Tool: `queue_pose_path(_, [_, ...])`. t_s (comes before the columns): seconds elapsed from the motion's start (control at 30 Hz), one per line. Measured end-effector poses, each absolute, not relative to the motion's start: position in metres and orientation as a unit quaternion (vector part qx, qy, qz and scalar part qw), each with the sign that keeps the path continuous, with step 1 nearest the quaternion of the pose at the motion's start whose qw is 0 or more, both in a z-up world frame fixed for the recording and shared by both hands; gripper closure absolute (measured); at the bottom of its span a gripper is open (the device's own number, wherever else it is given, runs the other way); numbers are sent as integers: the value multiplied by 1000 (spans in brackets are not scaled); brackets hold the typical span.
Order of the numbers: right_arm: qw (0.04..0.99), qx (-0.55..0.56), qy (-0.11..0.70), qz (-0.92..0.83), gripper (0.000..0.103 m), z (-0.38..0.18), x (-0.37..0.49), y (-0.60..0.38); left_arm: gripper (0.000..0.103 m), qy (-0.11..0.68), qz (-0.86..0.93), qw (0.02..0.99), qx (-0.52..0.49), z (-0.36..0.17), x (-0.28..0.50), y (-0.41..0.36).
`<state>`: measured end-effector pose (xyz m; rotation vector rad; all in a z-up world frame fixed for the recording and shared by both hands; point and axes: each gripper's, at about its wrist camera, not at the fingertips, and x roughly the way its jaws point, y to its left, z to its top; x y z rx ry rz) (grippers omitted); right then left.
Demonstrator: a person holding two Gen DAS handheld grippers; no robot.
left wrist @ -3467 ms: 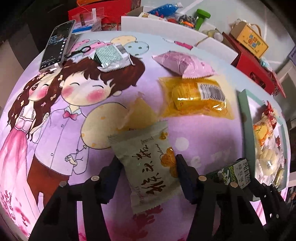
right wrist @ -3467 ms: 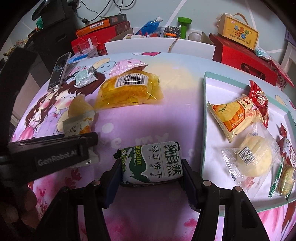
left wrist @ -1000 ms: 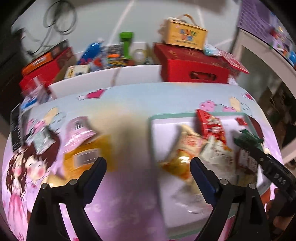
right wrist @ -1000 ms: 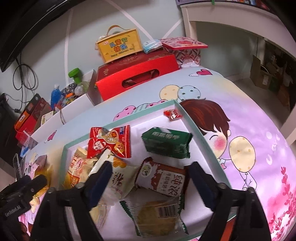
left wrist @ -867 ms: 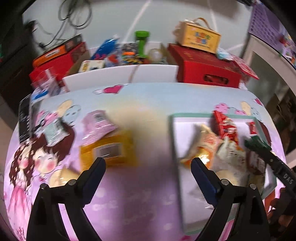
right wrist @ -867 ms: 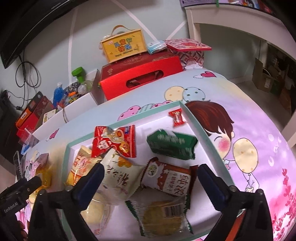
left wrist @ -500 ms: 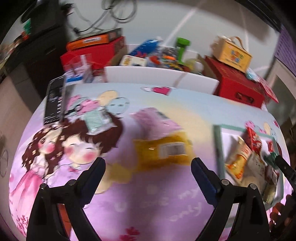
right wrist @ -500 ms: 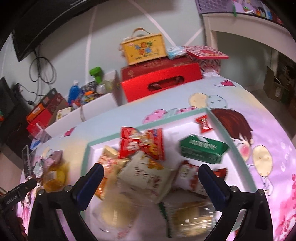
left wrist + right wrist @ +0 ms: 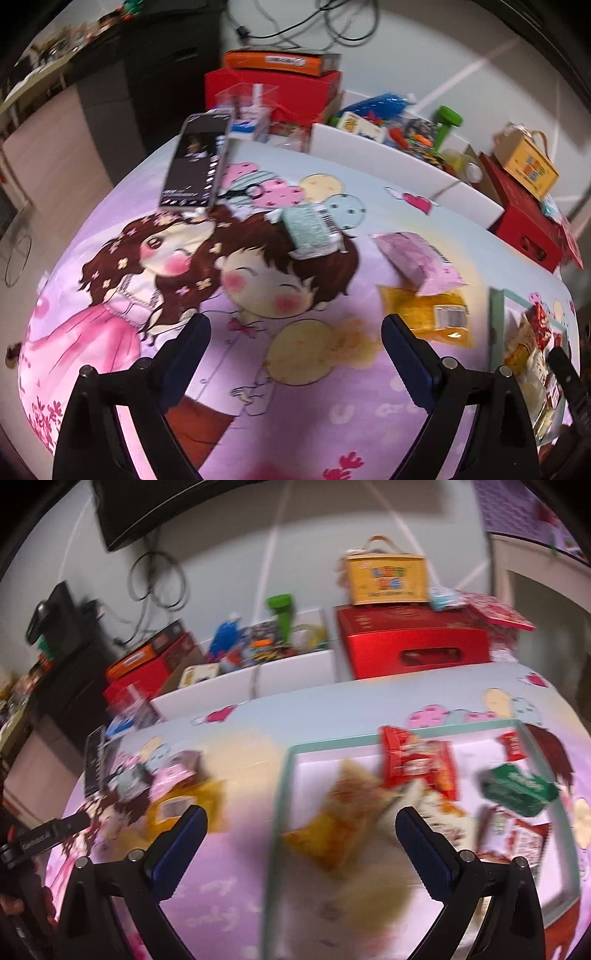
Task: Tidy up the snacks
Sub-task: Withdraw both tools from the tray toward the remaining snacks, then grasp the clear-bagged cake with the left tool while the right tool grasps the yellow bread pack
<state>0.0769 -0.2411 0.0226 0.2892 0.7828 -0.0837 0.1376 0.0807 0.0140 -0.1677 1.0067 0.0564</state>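
Note:
My left gripper point(image 9: 295, 341) is open and empty above the cartoon tablecloth. Loose snacks lie ahead of it: a mint-green packet point(image 9: 312, 230), a pink packet point(image 9: 419, 264) and a yellow cake packet point(image 9: 430, 319). My right gripper point(image 9: 301, 830) is open and empty, over the left rim of the green-edged white tray point(image 9: 284, 782). The tray holds several snacks: an orange-yellow bag point(image 9: 338, 821), a red packet point(image 9: 417, 760), a green biscuit box point(image 9: 517, 788). The right wrist view is blurred. The tray also shows in the left wrist view point(image 9: 496, 321).
A phone point(image 9: 197, 162) lies at the table's far left. White bins point(image 9: 391, 157) of clutter, red boxes point(image 9: 413, 642) and a yellow carton point(image 9: 386, 576) line the back edge. The left gripper's body point(image 9: 40, 836) shows at the right wrist view's left.
Both grippers have swung left: the left one from the tray to the loose snacks, the right one from over the tray's middle to its left rim. Both stay open and empty.

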Motion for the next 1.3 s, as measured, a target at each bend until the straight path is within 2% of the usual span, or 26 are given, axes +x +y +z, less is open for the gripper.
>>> queue_pose_path(0.53, [904, 87, 418, 30, 0, -5, 98, -156, 9, 525, -16, 846, -93, -21, 145, 75])
queue_pose_path(1.03, [900, 105, 424, 7, 0, -10, 98, -177, 11, 546, -53, 836, -20, -49, 155, 36])
queue_pose_path(1.17, [900, 106, 423, 7, 0, -9, 99, -177, 24, 541, -62, 838, 4, -50, 156, 27])
queue_pose_path(1.3, [900, 103, 424, 9, 0, -10, 99, -174, 47, 541, -70, 838, 3, -51, 156, 26])
